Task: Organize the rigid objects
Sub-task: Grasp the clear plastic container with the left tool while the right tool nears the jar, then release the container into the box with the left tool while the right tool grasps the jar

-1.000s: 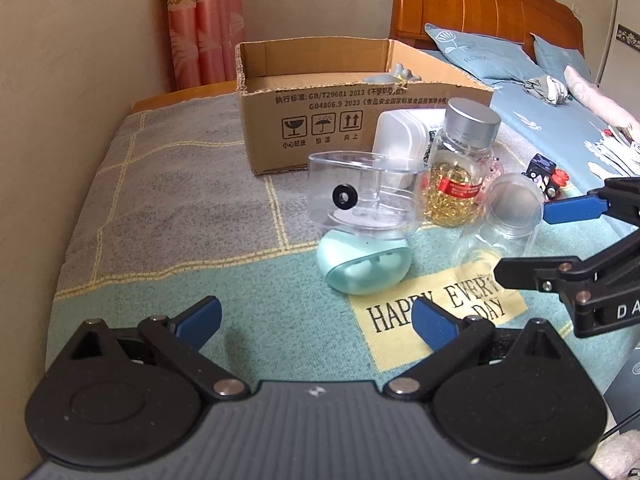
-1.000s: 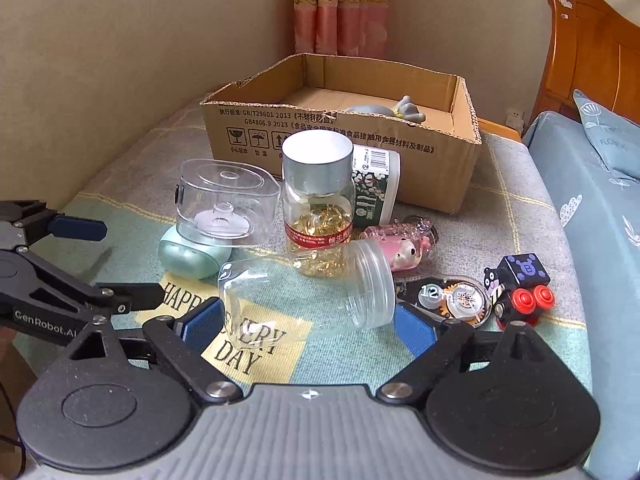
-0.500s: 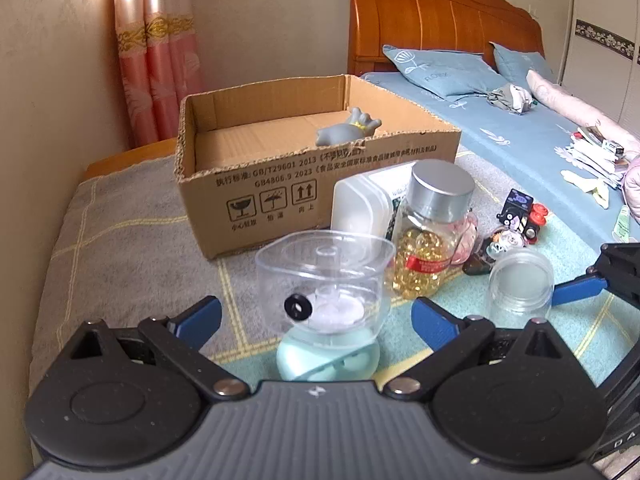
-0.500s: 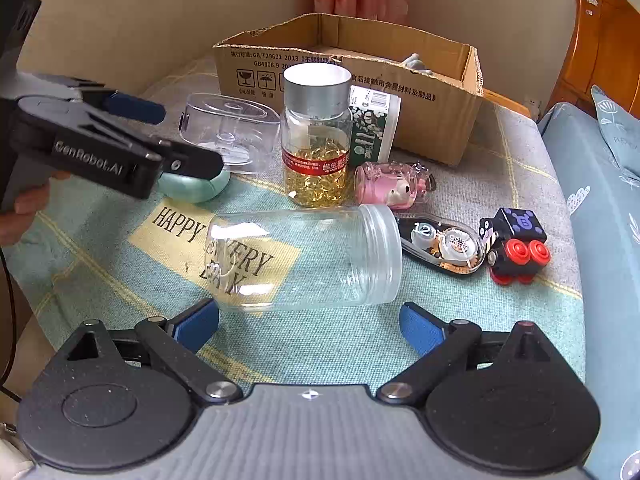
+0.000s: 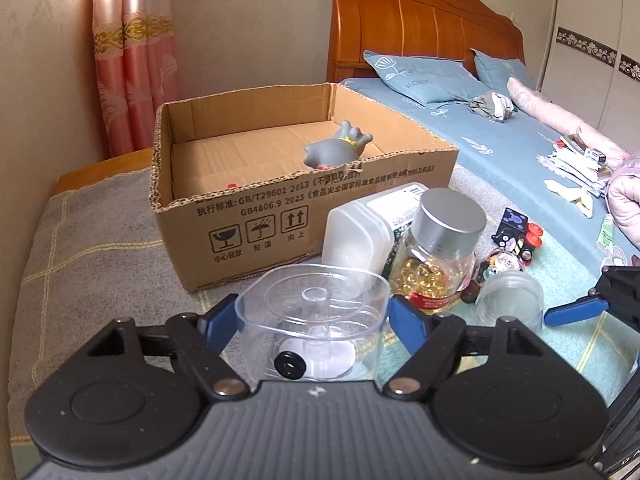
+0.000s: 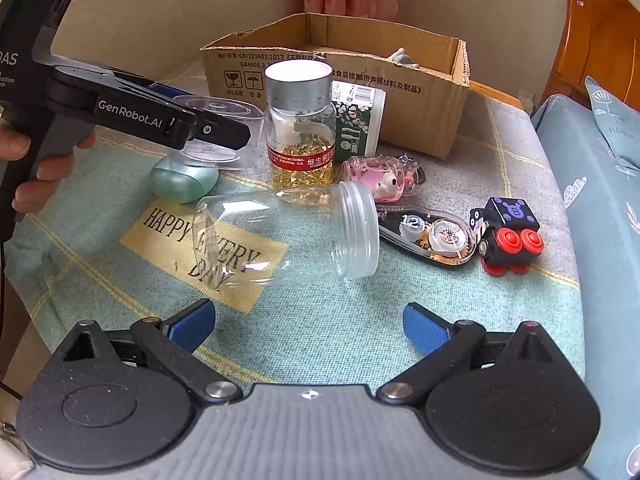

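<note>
A clear plastic container [image 5: 312, 304] stands on a mint-green base [image 6: 184, 178]. My left gripper [image 5: 313, 320] has it between its blue pads; the jaws are closing and both pads touch its sides. An empty clear jar [image 6: 288, 236] lies on its side on the cloth. My right gripper [image 6: 308, 320] hangs just short of the jar, its jaws opening with nothing between them. Behind stand a capsule bottle [image 6: 300, 128] with a silver cap and a white bottle [image 6: 358, 120]. The open cardboard box [image 5: 248, 216] holds a grey toy [image 5: 336, 150].
A pink keychain [image 6: 384, 176], a correction tape [image 6: 432, 236] and a black toy train [image 6: 508, 236] lie to the right of the jar. A person's hand [image 6: 36, 172] holds the left gripper's handle. A bed with blue bedding [image 5: 500, 148] lies to the right.
My left gripper moved in over the clear container and its fingers closed from wide apart onto its sides. My right gripper drew back from the lying jar and its fingers spread wider.
</note>
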Demonstrator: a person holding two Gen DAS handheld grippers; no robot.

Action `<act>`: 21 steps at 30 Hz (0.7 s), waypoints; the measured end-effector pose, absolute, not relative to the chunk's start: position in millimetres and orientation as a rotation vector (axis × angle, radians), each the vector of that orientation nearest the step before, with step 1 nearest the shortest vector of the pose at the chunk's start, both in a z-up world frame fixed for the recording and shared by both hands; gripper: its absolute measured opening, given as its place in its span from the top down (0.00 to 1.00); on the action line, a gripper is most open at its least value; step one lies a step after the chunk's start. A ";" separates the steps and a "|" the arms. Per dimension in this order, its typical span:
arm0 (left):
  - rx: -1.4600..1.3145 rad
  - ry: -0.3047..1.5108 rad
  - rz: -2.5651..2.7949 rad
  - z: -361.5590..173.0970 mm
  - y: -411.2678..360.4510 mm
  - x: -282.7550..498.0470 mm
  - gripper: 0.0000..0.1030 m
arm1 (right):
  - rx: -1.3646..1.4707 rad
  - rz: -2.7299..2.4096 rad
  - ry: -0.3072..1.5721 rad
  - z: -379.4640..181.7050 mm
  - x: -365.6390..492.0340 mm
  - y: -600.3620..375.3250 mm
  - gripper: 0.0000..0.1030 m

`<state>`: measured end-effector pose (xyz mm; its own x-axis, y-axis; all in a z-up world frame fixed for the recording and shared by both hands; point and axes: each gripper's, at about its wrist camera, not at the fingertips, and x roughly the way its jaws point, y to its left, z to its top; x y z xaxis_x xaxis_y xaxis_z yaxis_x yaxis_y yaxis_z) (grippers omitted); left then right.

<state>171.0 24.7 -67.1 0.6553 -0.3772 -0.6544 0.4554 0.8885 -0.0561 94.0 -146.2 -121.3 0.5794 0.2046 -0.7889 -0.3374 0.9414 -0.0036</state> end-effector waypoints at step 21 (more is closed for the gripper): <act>0.033 0.761 -0.228 -80.8 90.6 134.2 0.20 | -0.186 0.356 0.891 -119.0 97.7 -136.8 0.00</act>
